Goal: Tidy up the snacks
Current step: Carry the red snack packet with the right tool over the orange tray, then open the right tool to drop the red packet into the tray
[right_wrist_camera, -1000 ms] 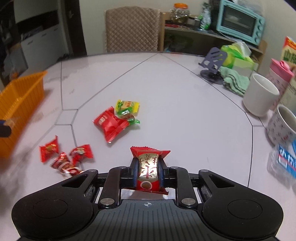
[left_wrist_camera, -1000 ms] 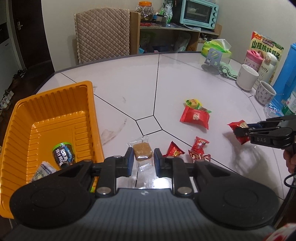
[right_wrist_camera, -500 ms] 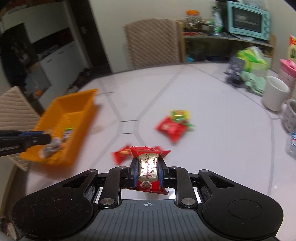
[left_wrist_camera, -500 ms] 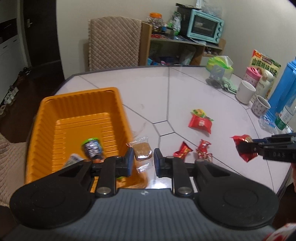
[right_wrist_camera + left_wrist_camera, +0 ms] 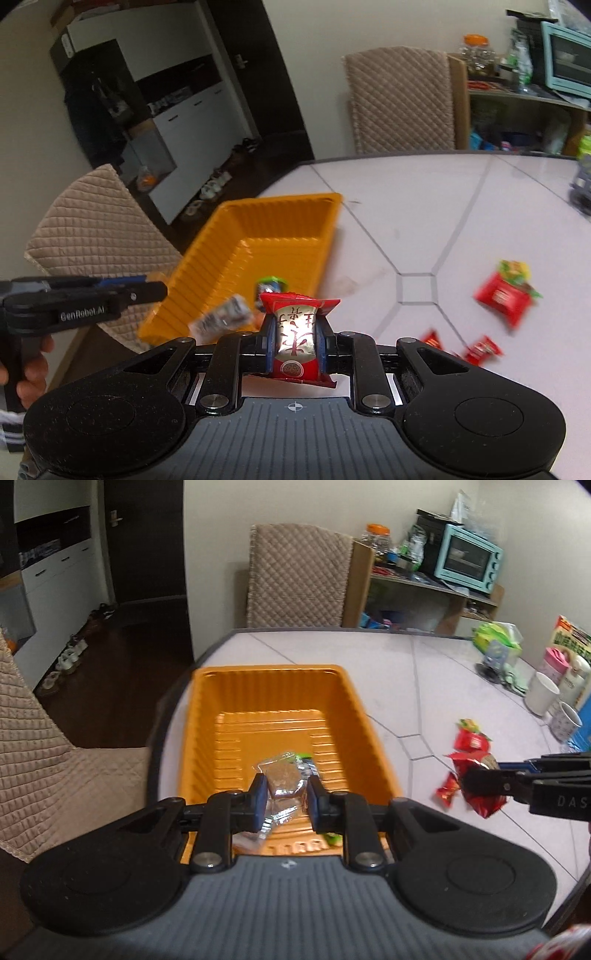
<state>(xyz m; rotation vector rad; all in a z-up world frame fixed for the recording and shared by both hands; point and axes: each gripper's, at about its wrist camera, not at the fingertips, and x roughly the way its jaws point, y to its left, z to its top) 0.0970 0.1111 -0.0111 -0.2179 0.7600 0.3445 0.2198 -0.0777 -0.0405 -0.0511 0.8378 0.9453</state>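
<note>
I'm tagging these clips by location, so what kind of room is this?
Most likely a home dining area: a pale dining table with quilted-cover chairs around it, a teal toaster oven on a cluttered wooden shelf, and mugs at the table's edge.

Wrist views — shared orange tray (image 5: 354, 701)

Right gripper (image 5: 295, 345) clamping red-gold snack (image 5: 297, 338), orange tray (image 5: 236, 236) beyond, left gripper (image 5: 155, 290) alongside

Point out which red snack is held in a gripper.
The red-and-gold packet, clamped upright in the right gripper. The other red snacks lie loose on the table.
</note>
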